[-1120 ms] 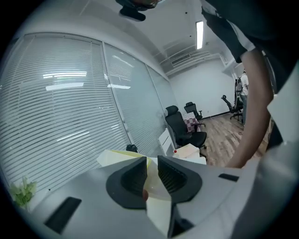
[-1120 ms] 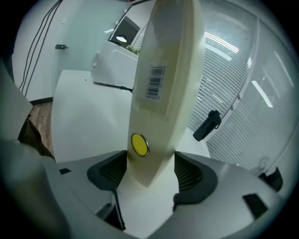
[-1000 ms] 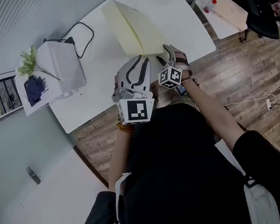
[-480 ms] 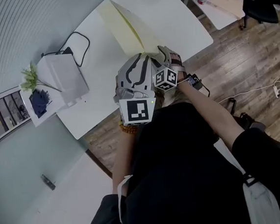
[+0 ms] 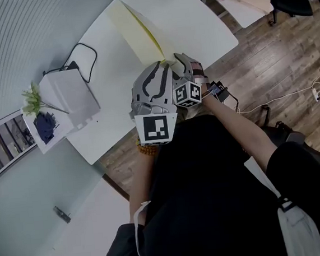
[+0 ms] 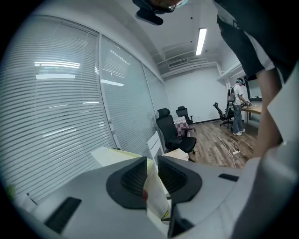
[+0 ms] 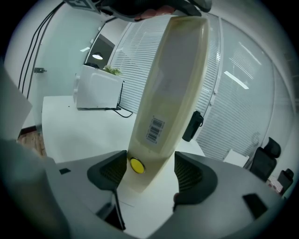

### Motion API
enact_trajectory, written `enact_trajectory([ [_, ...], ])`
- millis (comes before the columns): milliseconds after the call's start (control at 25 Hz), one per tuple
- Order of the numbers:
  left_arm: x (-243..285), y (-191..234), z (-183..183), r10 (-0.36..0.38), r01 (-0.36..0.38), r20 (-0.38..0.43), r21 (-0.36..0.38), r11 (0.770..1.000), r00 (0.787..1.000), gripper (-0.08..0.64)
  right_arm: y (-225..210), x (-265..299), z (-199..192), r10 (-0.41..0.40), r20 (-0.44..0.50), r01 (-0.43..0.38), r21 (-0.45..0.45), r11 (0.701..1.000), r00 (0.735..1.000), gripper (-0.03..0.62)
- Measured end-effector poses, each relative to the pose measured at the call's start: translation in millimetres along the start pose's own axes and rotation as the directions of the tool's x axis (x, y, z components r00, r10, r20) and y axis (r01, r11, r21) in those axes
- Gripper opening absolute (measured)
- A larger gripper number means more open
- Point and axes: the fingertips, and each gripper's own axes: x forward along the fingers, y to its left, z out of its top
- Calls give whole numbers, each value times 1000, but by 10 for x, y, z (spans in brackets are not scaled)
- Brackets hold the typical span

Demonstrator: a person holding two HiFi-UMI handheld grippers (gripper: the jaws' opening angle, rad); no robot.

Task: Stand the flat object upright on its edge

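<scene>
Against a second ago, the pale yellow folder (image 5: 139,28) is showing a narrower face in the head view, and the claws are sitting closer together. A white box (image 5: 69,94) is standing well apart at the tabletop's (image 5: 201,25) left edge. The left claw (image 6: 150,170) is pinching the folder's thin edge. The right claw (image 7: 150,172) is gaping around its lower corner; only that view is showing the barcode label (image 7: 154,130). Bare tabletop is lying open rightward.
</scene>
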Motion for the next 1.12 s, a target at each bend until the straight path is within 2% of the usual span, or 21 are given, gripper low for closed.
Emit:
enact_trajectory([
  [80, 9, -1, 9, -3, 3, 4, -6, 1000, 1000, 75, -35, -66, 84, -11, 19, 11, 13, 1000, 1000, 290],
  [200, 34, -33, 39, -9, 10, 13, -27, 1000, 1000, 75, -102, -194, 264, -28, 48, 24, 80, 997, 998, 291],
  [400, 52, -66, 37, -42, 42, -5, -15, 999, 999, 75, -280, -400, 605, -75, 126, 57, 143, 988, 989, 305],
  [560, 59, -80, 35, -66, 66, 5, -35, 997, 998, 75, -578, -753, 1169, -107, 227, 73, 154, 985, 968, 308],
  [760, 81, -79, 29, -72, 72, 11, -59, 996, 997, 75, -663, -841, 1449, -133, 258, 103, 128, 986, 957, 308],
  [840, 81, -78, 35, -77, 79, 23, -99, 992, 997, 75, -649, -857, 1403, -122, 237, 96, 118, 988, 964, 308],
  [960, 7, -46, 75, -77, 81, 44, -112, 990, 996, 91, -644, -947, 1281, -87, 209, 68, 98, 993, 974, 308],
  [1120, -176, 122, 111, -24, 38, 91, -161, 986, 996, 148, -634, -1066, 1201, 28, 232, -41, 52, 998, 972, 308],
])
